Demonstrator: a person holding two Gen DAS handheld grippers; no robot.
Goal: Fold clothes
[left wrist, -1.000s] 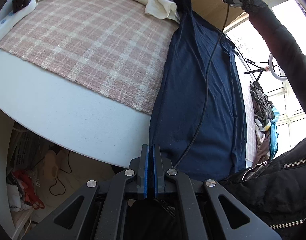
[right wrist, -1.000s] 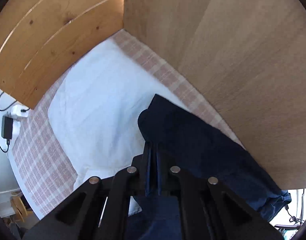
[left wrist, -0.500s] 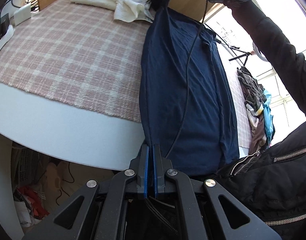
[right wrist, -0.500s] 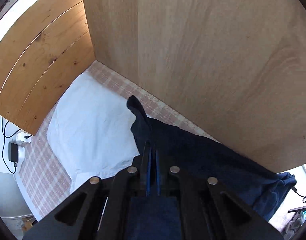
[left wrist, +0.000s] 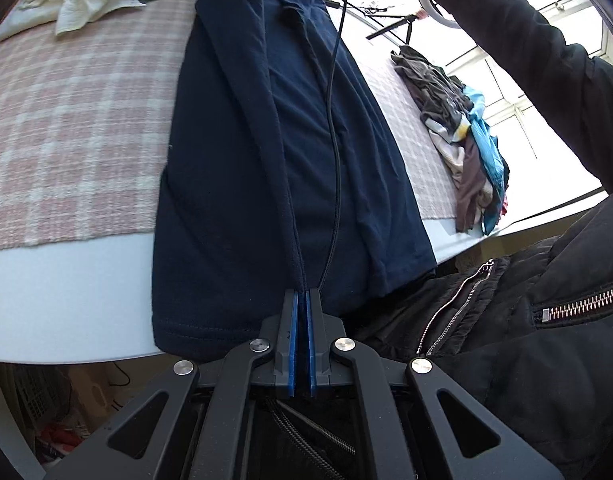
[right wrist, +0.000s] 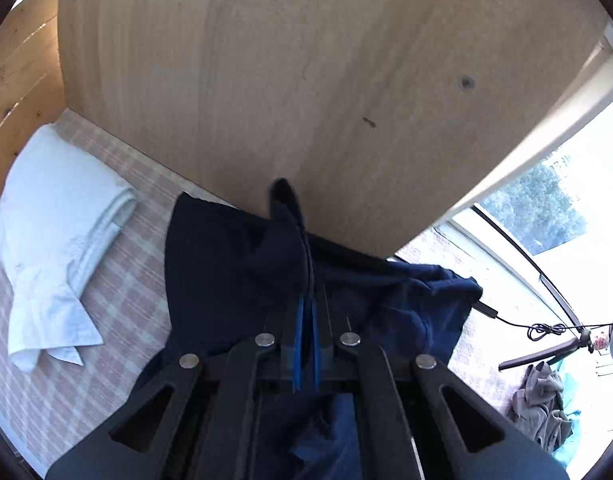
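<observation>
Left wrist: pink plaid bedspread point(left wrist: 66, 120) under navy garment point(left wrist: 234, 160), laid lengthwise, hem end hanging over near edge. Left gripper point(left wrist: 302, 300) clamped tight on folded edge at hem end, ridge running straight away from jaws. Probably kept taut for a lengthwise fold. Clothes pile point(left wrist: 462, 128) well apart.

Right wrist: wooden headboard point(right wrist: 306, 80) close ahead. Right gripper point(right wrist: 306, 308) pinched shut on far end of garment, cloth draped both sides. White cloth point(right wrist: 62, 240) just beside.

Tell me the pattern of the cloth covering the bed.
Pink-and-cream plaid bed cover, clearest in the left wrist view.
</observation>
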